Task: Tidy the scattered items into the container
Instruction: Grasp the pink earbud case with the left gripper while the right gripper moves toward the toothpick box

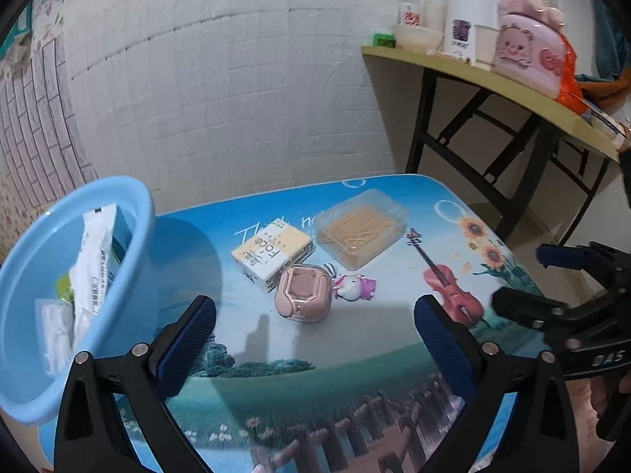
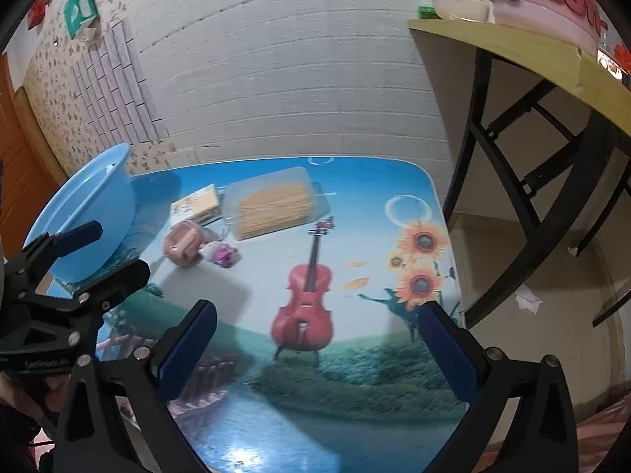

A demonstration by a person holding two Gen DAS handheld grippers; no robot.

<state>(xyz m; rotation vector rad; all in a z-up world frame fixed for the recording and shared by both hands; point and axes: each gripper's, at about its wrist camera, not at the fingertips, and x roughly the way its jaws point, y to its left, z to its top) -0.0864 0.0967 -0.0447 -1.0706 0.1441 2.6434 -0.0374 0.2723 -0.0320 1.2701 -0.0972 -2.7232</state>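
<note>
While both tongs hover spread and empty:
left gripper point(image 1: 315, 339): just short of pink rounded plastic case point(image 1: 303, 293)
right gripper point(image 2: 317, 349): well right of that case
round light-blue plastic basin point(image 1: 43, 276): left of case

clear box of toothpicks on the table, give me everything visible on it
The clear toothpick box is a flat, rectangular case of see-through plastic with rounded corners, lid apparently closed, packed with pale wooden sticks lying loosely in one layer. It lies flat on the printed table toward the far edge, angled to it. The yellow tissue pack sits close beside it; whether they touch is unclear. Neither pair of tongs is near it.
</note>
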